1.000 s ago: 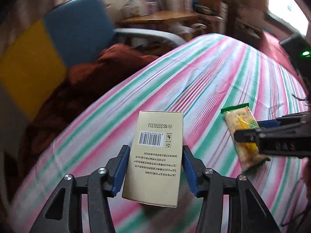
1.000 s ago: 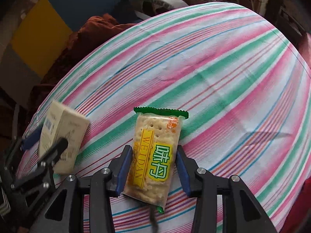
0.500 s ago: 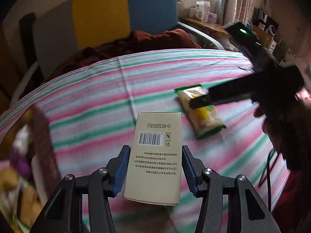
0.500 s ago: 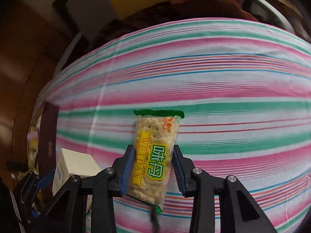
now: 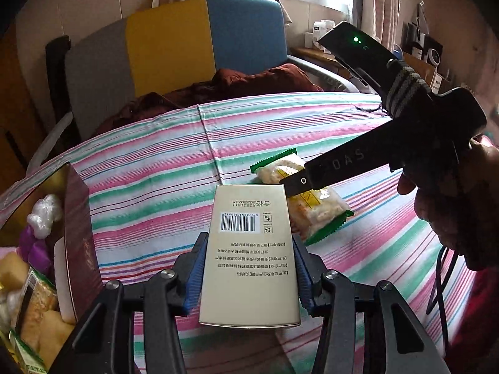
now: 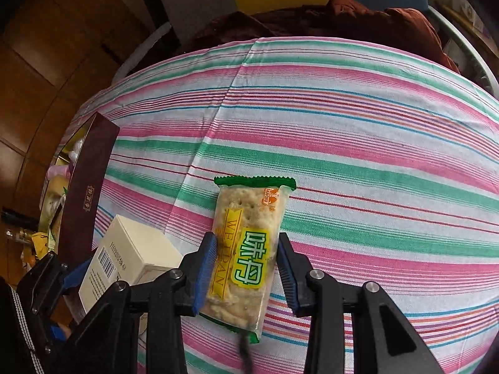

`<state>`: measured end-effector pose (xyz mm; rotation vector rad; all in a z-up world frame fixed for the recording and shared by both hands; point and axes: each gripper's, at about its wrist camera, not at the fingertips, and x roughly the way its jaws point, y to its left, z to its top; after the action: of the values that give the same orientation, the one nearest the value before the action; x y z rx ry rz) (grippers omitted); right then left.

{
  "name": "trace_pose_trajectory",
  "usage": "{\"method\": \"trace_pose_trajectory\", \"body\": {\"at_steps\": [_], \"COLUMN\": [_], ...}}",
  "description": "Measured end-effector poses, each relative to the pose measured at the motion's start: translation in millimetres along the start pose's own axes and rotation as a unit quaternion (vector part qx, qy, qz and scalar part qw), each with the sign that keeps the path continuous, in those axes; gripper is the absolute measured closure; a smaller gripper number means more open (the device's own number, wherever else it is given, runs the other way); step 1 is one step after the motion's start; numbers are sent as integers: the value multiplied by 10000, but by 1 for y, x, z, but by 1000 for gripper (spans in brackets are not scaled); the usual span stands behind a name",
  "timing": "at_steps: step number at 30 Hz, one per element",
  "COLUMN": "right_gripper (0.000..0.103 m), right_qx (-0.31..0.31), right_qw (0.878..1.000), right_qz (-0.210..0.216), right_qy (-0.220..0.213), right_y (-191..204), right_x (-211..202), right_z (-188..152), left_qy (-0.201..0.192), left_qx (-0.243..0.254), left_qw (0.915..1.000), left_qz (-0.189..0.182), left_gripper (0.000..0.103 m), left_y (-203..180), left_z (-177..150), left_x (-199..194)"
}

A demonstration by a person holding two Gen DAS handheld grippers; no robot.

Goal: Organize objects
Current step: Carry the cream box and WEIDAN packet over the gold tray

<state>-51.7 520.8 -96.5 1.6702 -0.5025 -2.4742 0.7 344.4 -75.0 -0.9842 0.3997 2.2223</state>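
In my left wrist view, my right gripper's finger (image 5: pixel 336 168) is crossing the cracker packet (image 5: pixel 308 208) and hiding its middle, while the beige box (image 5: pixel 249 255) is covering its near corner. The dark red box (image 5: pixel 79 233) at the left is running off the picture's edge, and the things inside it are probably wrapped snacks, too blurred to name. In my right wrist view, my left gripper (image 6: pixel 75 277) is sitting half out of frame, masking the beige box's lower end.
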Motion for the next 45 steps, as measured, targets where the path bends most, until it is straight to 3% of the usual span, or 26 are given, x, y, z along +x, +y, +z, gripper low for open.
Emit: {"method": "trace_pose_trajectory", "body": {"at_steps": [22,29,38,45], "right_gripper": [61,61,60,61], "right_qx": [-264,-269,-588,-751], "right_qw": [9995,9994,9971,9924], "right_qz": [-163,-124,-377,-939], "right_qy": [-88,-154,-307,-259], "right_y": [7,5,16,31], "right_x": [3,4,5,12], "right_z": [1,0,-6,-7], "left_qy": [201,33,-333,-590], "left_qx": [-106,-67,-75,-375], "left_qw": [9997,10000,9993,9976], "left_qz": [-46,10,-123,16], "left_gripper": [54,54,53,53], "left_y": [3,7,25,67], "left_z": [-9,-12,-20,-30], "left_x": [13,-11,-65,-110]}}
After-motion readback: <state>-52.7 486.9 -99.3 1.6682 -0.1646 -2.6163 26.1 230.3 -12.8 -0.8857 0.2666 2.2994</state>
